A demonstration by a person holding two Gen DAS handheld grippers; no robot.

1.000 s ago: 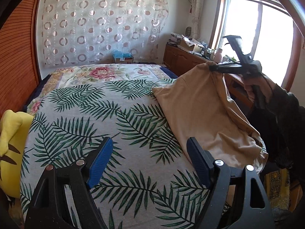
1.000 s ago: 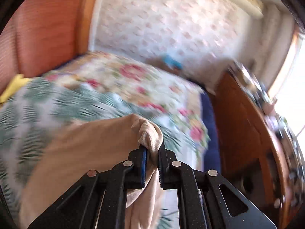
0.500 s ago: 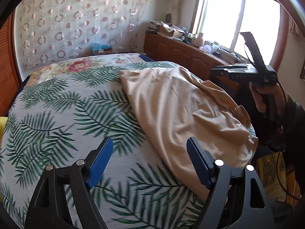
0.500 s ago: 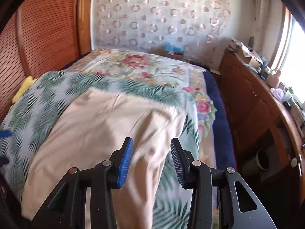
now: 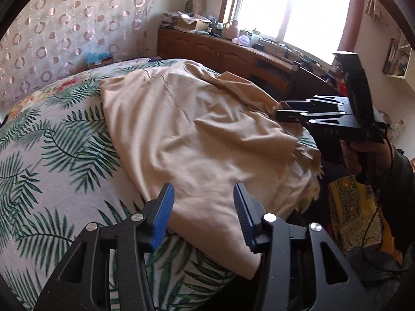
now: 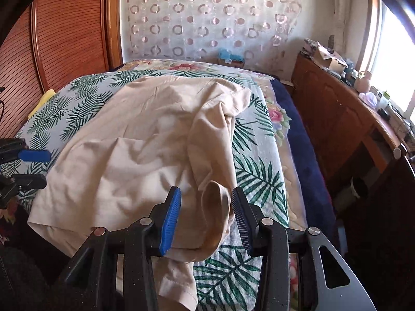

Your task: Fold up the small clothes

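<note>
A beige garment [image 5: 197, 134] lies crumpled on the palm-leaf bedspread [image 5: 52, 155], hanging over the near edge. It also shows in the right wrist view [image 6: 145, 150]. My left gripper [image 5: 203, 207] is open, just above the garment's near hem. My right gripper [image 6: 206, 207] is open, its jaws either side of a raised fold of the garment [image 6: 216, 202], not closed on it. The right gripper also shows in the left wrist view [image 5: 282, 115], at the garment's right edge. The left gripper's blue pad [image 6: 35, 155] shows at the left of the right wrist view.
A wooden sideboard [image 6: 345, 119] cluttered with items runs along the right under the window. A wooden headboard [image 6: 52, 39] stands at the left. A yellow item [image 6: 42, 99] lies at the bed's far left. A curtain [image 6: 207, 18] hangs behind the bed.
My right gripper let go of the garment, which dropped onto the bed, and came down over a fold. My left gripper moved right, over the near hem.
</note>
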